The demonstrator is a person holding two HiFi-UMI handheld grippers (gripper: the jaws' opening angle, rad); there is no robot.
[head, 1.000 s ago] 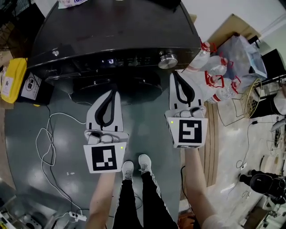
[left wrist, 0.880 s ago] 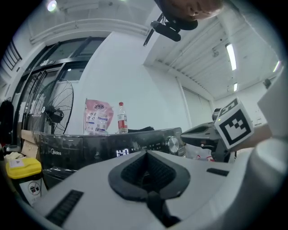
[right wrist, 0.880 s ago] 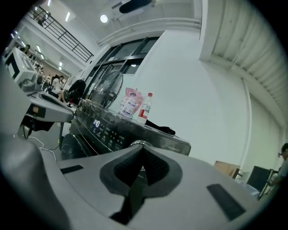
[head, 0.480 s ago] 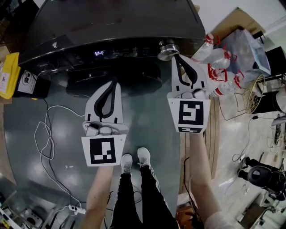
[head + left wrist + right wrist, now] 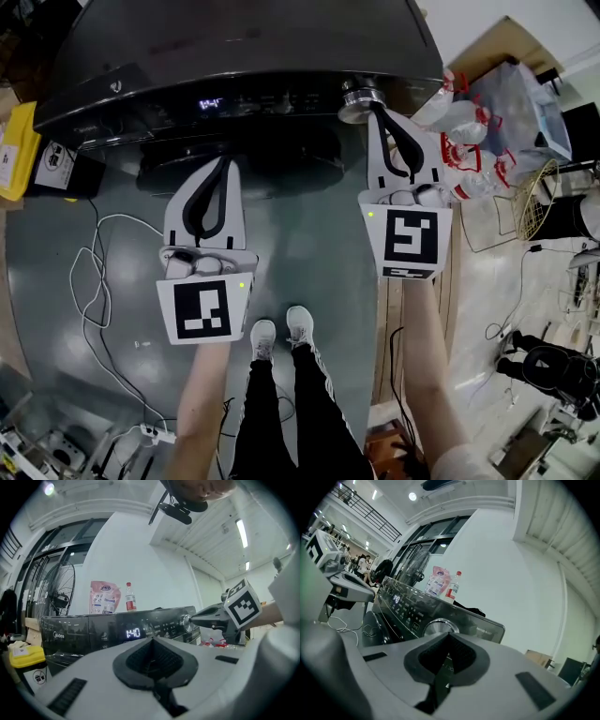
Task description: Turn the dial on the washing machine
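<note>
The dark washing machine (image 5: 234, 56) fills the top of the head view, its display (image 5: 133, 633) lit with 1:40. The silver dial (image 5: 357, 98) sits at the right end of the control panel. My right gripper (image 5: 380, 118) is shut with nothing in it, its tips just below and right of the dial; whether they touch it I cannot tell. In the right gripper view the dial (image 5: 437, 626) rises just beyond the closed jaws (image 5: 449, 637). My left gripper (image 5: 222, 162) is shut and empty, lower down before the round door (image 5: 239, 169).
A yellow box (image 5: 13, 150) stands left of the machine. Packed plastic bottles (image 5: 464, 141) and a wire basket (image 5: 530, 202) lie to the right. White cables (image 5: 94, 281) trail on the floor. A pink detergent bag (image 5: 104, 597) and a bottle (image 5: 130, 597) stand on the machine.
My right gripper has moved up and forward until its tips are beside the dial. The left gripper has drifted slightly left. Both stayed shut.
</note>
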